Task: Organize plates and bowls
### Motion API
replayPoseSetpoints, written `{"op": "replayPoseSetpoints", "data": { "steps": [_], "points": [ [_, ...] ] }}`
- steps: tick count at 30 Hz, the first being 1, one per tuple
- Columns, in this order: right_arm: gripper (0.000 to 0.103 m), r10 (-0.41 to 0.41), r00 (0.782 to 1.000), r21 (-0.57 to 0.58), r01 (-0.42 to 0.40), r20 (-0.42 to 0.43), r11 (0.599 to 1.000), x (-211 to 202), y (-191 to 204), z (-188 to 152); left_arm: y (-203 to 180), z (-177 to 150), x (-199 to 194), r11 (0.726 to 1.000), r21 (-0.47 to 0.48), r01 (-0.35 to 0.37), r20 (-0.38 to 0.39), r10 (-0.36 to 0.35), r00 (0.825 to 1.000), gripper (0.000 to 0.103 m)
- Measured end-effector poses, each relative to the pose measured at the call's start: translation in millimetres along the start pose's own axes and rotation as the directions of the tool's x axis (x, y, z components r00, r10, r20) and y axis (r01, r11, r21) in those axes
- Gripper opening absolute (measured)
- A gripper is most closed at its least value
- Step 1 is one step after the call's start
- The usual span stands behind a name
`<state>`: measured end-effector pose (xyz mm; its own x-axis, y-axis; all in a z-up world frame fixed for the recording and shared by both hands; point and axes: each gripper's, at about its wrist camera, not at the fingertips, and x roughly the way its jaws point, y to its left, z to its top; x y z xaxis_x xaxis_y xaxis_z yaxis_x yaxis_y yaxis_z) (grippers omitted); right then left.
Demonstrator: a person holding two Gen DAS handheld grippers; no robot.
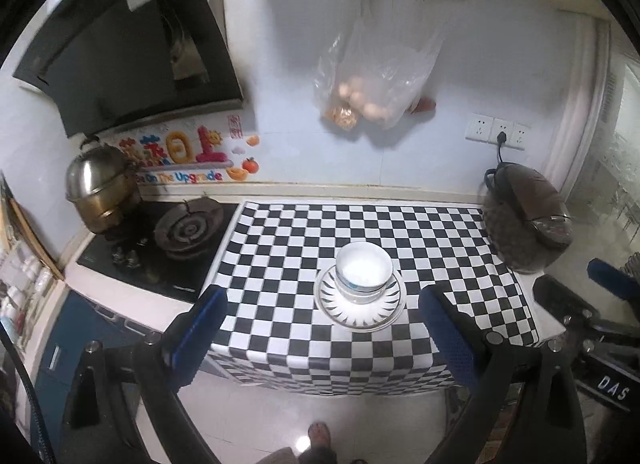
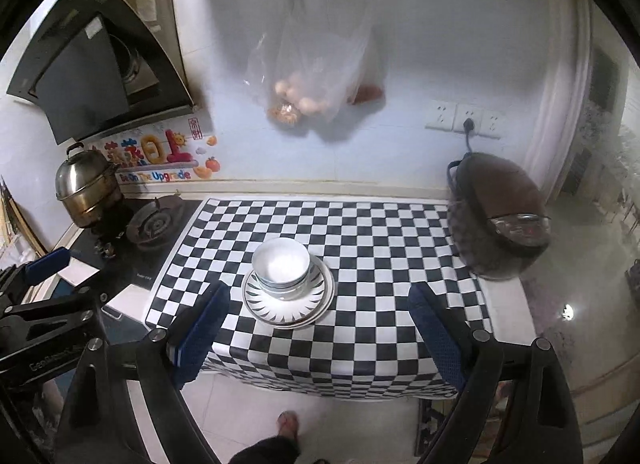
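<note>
Both grippers, left and right, wide open, holding nothing. Bowls stacked on plates near the counter front edge.

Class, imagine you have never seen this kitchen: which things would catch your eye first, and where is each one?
First, the checkered cloth covering the counter, with white bowls stacked on patterned plates near its front edge. Next, a clear bag of eggs hanging on the wall above, and a brown rice cooker at the cloth's right end.

Your surface: black-white check cloth. Bowls white, blue rim band. Plates white, black ray pattern. Your fingers blue-padded. Rice cooker brown.
</note>
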<state>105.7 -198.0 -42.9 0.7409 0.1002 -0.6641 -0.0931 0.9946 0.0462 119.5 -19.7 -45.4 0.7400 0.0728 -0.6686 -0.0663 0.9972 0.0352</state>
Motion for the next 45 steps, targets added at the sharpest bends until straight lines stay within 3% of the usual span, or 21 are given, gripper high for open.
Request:
{"op": "replayPoseSetpoints", "data": {
  "steps": [7,17,45],
  "points": [
    [0.093,-0.027,0.998,0.008,0.027,0.053,1.000,-60,13,-21,10,-17,-36,1.000,0.008,0.021,0.020,-0.021,1.000,0.098],
    [0.093,-0.072,0.994,0.034,0.069,0.085,0.997,-95,39,-31,28,-30,-63,0.999,0.026,0.033,0.044,-0.034,0.998,0.098],
    [0.093,-0.079,0.994,0.007,0.078,0.075,0.997,-105,55,-39,41,-39,-83,1.000,-0.016,0.021,0.066,-0.020,0.998,0.098]
  ]
}}
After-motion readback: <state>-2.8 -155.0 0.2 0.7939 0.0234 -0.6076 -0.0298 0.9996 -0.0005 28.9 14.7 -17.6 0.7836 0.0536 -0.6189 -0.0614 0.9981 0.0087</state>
